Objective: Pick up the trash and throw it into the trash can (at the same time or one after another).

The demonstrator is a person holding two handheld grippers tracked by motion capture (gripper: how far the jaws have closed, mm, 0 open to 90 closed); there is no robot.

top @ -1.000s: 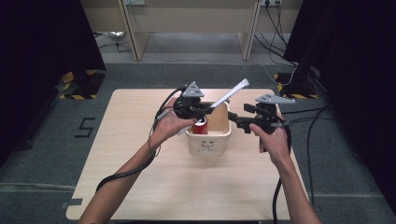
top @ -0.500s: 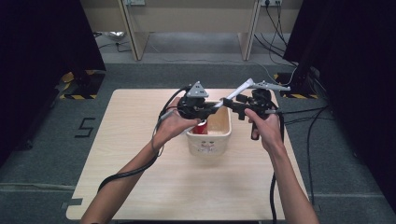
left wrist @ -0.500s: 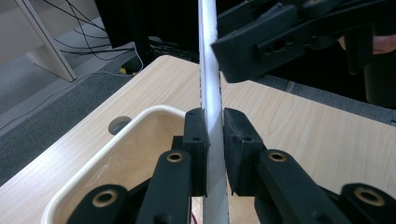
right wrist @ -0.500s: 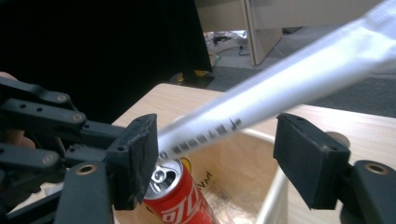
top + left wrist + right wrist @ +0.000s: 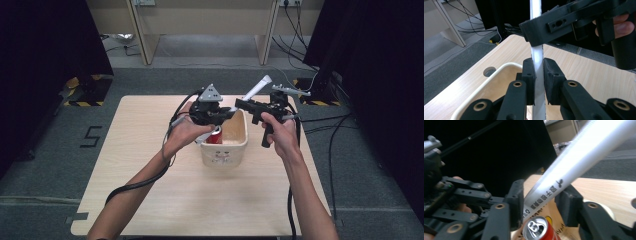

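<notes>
A long white packet [image 5: 257, 87] with printed characters slants up to the right above a cream basket [image 5: 235, 147]. My left gripper [image 5: 229, 114] is shut on its lower part; in the left gripper view the pads [image 5: 529, 75] pinch the flat strip [image 5: 536, 52]. My right gripper [image 5: 241, 105] comes in from the right, higher up the packet. Its jaws have just been closing, and in the right gripper view [image 5: 540, 195] they stand on either edge of the packet [image 5: 579, 160], both pads touching it. A red can [image 5: 537, 228] stands in the basket below.
The basket sits mid-table on the light wooden top [image 5: 150, 150], which has a round cable hole [image 5: 489, 71] near it. Cables [image 5: 135, 185] trail from both grippers. Desk legs [image 5: 142, 47], floor cables and dark curtains stand beyond the table's far edge.
My right gripper moved left to the packet and its jaws narrowed around it. The left gripper kept its hold and stayed in place.
</notes>
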